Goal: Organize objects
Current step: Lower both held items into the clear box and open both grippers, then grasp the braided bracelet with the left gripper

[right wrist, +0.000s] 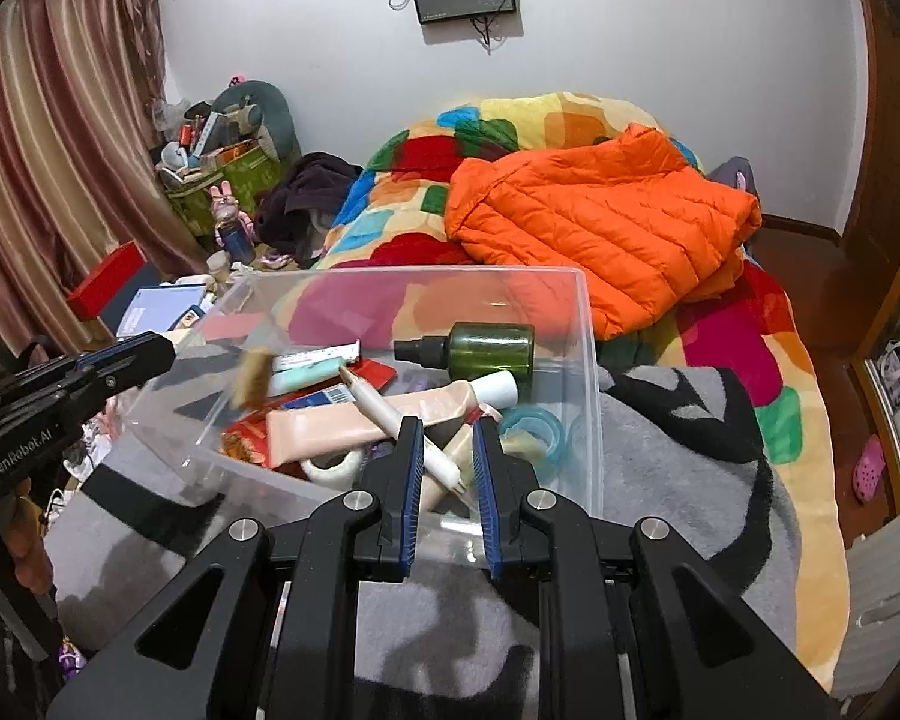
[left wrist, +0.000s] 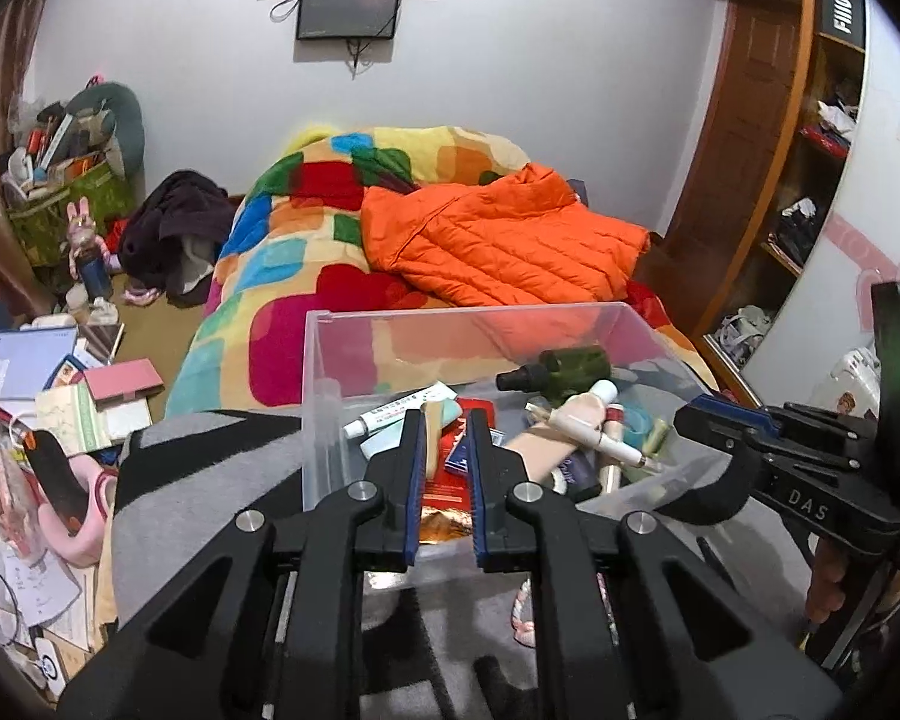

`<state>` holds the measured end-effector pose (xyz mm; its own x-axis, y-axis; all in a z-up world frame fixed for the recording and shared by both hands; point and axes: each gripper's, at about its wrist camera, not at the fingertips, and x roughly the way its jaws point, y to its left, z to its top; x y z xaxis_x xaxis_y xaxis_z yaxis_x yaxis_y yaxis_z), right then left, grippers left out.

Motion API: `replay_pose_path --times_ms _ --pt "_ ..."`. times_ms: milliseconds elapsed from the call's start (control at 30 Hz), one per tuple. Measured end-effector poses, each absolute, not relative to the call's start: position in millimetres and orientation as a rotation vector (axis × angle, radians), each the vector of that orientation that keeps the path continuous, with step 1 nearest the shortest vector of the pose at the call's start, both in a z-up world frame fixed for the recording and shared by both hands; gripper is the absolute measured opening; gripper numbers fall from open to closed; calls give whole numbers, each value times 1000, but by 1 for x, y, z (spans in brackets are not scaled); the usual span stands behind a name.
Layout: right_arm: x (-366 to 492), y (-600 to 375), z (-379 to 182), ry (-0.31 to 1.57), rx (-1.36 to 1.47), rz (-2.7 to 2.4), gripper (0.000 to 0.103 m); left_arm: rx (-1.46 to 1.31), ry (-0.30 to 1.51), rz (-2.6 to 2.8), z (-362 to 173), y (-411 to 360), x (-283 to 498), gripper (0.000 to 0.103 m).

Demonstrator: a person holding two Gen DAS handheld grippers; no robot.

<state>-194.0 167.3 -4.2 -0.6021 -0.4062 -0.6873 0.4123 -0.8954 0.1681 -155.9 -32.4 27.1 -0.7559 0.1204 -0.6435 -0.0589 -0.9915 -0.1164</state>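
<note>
Jaws of both your left gripper (left wrist: pixel 443 420) and right gripper (right wrist: pixel 445 429) are nearly closed, holding nothing; open wide before reaching into the bin (right wrist: pixel 591 360).

A motion-blurred tan object (right wrist: pixel 251 376) inside the clear bin (right wrist: pixel 591 324).

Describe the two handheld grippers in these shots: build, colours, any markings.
Both are matte black plastic with angular linkage arms and silver round pivot pins. The left gripper and right gripper each have two slim black fingers faced with ribbed blue pads. Seen from the side, the left one reads "GenRobot.AI" in white, the right one "DAS" embossed, with a green light on its rear block. No cables are visible.
</note>
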Motion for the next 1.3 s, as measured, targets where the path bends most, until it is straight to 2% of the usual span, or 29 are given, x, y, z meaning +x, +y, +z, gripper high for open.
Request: replay_pose_path --times_ms 133,267,467,633,800,867,900,1067,1300 --pt "-180 169 7 -1 1017 -2444 15 -1015 -116 2845 35 -27 -143 13" --pt "-159 167 8 1 1008 -2406 17 -1000 -111 2816 32 -20 -125 24" --pt "-129 150 -24 58 1113 -2285 21 -1097 -93 2763 5 -13 -109 25" --pt "-118 131 -55 144 1195 -2197 21 -1214 -150 2713 -23 -18 -102 25" --pt "-112 120 -71 238 1165 -2239 21 -1287 -172 2670 -40 -16 -98 26" --pt "-109 119 -72 261 1143 -2259 18 -1299 -166 2656 -44 -12 -99 34" --pt "-109 119 -73 272 1134 -2270 11 -1302 -154 2652 -45 -9 -100 36" --pt "-114 133 -67 209 1142 -2278 6 -1306 -77 2638 -48 5 -106 48" --pt "-111 155 -31 131 1051 -2344 6 -1373 -12 2591 -57 19 -124 48"
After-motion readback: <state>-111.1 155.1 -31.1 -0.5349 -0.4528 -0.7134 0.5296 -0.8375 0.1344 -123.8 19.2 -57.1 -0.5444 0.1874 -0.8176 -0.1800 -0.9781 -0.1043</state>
